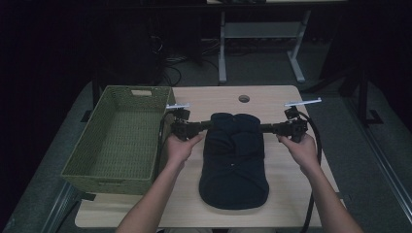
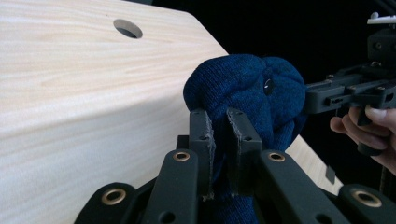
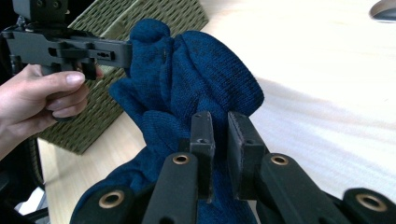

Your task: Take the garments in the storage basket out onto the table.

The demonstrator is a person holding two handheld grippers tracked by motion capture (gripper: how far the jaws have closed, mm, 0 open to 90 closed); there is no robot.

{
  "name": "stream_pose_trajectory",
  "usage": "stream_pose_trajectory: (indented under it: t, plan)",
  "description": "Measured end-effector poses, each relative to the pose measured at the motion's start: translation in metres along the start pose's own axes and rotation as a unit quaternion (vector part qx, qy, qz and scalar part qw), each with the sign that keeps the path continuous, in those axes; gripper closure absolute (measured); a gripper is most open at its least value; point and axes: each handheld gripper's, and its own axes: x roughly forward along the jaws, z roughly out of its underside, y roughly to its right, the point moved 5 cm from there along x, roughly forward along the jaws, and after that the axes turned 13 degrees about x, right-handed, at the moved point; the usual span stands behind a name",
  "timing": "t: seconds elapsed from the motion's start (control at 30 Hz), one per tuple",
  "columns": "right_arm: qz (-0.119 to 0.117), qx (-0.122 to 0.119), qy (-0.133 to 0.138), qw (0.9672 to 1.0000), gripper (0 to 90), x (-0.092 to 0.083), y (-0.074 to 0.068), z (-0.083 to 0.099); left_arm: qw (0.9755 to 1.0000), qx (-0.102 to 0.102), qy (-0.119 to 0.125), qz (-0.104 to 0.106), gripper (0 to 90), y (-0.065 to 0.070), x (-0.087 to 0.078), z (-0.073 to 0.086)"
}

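Sitting empty beside the navy sweater (image 1: 234, 160): green woven basket (image 1: 117, 138).

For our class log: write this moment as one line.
left gripper: shut on blue knit garment | right gripper: shut on garment | green woven basket: empty

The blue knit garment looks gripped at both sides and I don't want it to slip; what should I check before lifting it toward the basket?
1. Left gripper shut on the blue knit garment: ok.
2. Right gripper shut on the garment: ok.
3. Depth of cloth between each pair of jaws: cannot tell.
4. Near end off the table: not ok, it lies flat.
5. Green woven basket empty: ok.
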Motion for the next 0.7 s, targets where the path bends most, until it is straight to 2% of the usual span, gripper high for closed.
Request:
stream_pose_trajectory:
  t: [0.23,0.37,0.7]
  plan:
    - [-0.006,-0.002,-0.005,1.0,80.4,-0.001,-0.002,0.021,0.9999,0.009,-0.002,0.01,81.6,0.012,-0.006,0.018]
    - [-0.02,-0.003,-0.003,0.9998,80.5,-0.003,-0.004,0.033,0.9998,0.009,0.002,0.016,81.6,0.017,-0.011,0.027]
    - [-0.042,-0.015,-0.023,0.9987,80.9,-0.014,-0.017,0.062,0.9992,0.013,-0.008,0.037,82.2,0.037,-0.028,0.044]
